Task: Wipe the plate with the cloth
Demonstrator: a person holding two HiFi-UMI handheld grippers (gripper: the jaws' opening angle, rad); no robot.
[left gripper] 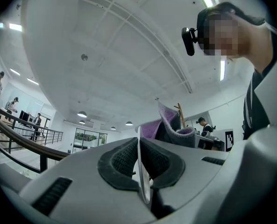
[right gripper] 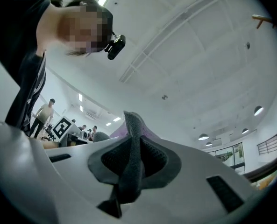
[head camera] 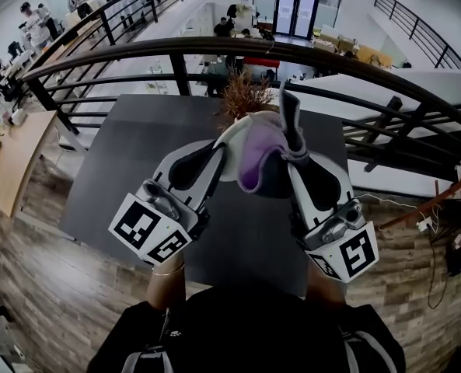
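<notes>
Closest in, at the bottom of the head view: a dark jacket front, then the two marker cubes [head camera: 148, 231] on the grippers. Further out, raised above the dark table [head camera: 121, 177] rather than resting on it: the white plate [head camera: 228, 158]. Pinched by its rim in the left claw [head camera: 217, 155], pads nearly together on the thin edge, and seen edge-on in the left gripper view. Bunched in the right claw [head camera: 294, 142], pads closed on a grey fold: the cloth [head camera: 260, 162]. Purple side draped over the plate's upper face and apparently touching it, though hard to confirm with the contact buried under the folds.

For a good wipe:

- Hold the left claw steady and treat it as the anchor.
- Press lightly only. With so small a bite on the rim, expect the plate to pivot or slip under a hard push.
- Sweep the cloth across the face toward the pinched side, not away from it, so as to load the plate into the grip.
- Work in overlapping passes from centre to rim.
- Gather the loose tail so as not to snag the dried plant [head camera: 246, 95] beyond the plate.
- Afterwards, regrip elsewhere on the rim to reach the patch under the pads.
</notes>
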